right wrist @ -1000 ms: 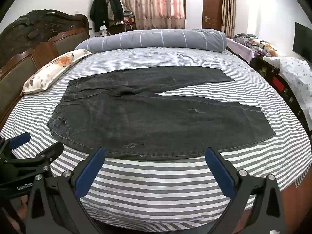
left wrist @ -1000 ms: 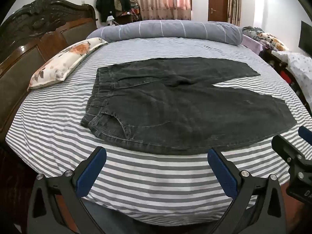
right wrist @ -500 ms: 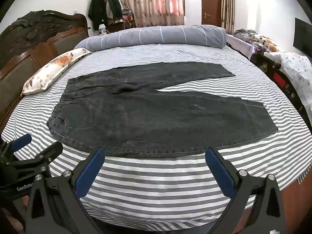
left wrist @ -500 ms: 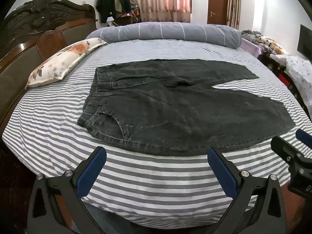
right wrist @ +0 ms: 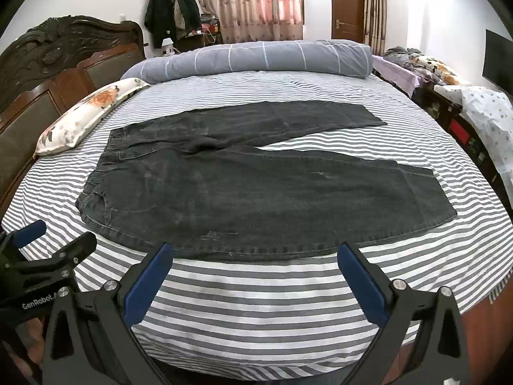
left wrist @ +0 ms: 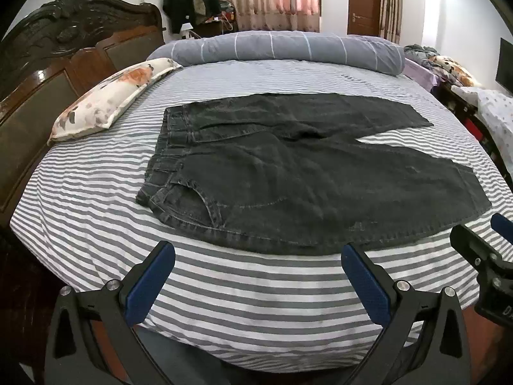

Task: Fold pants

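Dark grey denim pants (left wrist: 288, 173) (right wrist: 250, 189) lie flat and unfolded on the striped bed, waistband to the left, both legs spread toward the right. My left gripper (left wrist: 256, 266) hovers open over the bed's near edge, just short of the pants' near side seam. My right gripper (right wrist: 255, 264) is also open, nothing between its blue pads (right wrist: 147, 285), over the same near edge further right. Each gripper shows at the side of the other's view: the right gripper (left wrist: 481, 250) and the left gripper (right wrist: 41, 250).
The bed sheet (left wrist: 96, 211) is grey-and-white striped. A floral pillow (left wrist: 112, 99) lies at the left by the carved wooden headboard (left wrist: 64, 64). A rolled grey quilt (left wrist: 288, 48) lies along the far side. Cluttered furniture (right wrist: 465, 112) stands to the right.
Both grippers have edged slightly forward and closer to the pants. Both stay open; the pants have not moved.
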The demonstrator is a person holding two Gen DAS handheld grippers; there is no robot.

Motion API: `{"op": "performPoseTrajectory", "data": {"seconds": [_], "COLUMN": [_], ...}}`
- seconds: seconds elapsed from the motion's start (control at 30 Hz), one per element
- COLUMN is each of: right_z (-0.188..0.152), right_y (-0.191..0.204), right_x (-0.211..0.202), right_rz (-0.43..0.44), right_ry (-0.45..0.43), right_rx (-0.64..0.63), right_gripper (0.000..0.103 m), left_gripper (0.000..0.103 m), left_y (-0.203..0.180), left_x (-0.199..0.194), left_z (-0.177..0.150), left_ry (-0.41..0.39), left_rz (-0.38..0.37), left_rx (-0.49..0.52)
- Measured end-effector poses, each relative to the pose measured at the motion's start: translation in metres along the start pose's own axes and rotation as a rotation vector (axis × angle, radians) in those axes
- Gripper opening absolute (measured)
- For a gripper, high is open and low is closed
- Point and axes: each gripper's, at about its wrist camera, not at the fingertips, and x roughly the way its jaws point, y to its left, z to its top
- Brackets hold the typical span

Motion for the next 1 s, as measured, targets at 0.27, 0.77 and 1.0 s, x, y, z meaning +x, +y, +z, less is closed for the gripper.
{"op": "performPoseTrajectory", "data": {"seconds": [0.27, 0.77, 1.0], "right_z": [0.009, 0.020, 0.021], "right_y": [0.002, -0.007, -0.012], "right_x": [-0.004, -0.010, -0.012], "right_rz": [0.009, -0.005, -0.012], "right_ry": [-0.002, -0.002, 0.001], "right_rx": [0.003, 0.023, 0.028], "right_gripper": [0.102, 0.101, 0.101], "left_gripper": [0.103, 0.103, 0.103], "left_y": [0.006, 0.002, -0.001], "left_x": [-0.002, -0.009, -0.007], "left_z": [0.008, 0.017, 0.017], "left_ry": [0.019, 0.001, 0.012], "left_rz": [0.003, 0.009, -0.004], "left_rx": [-0.011, 0.016, 0.023]}}
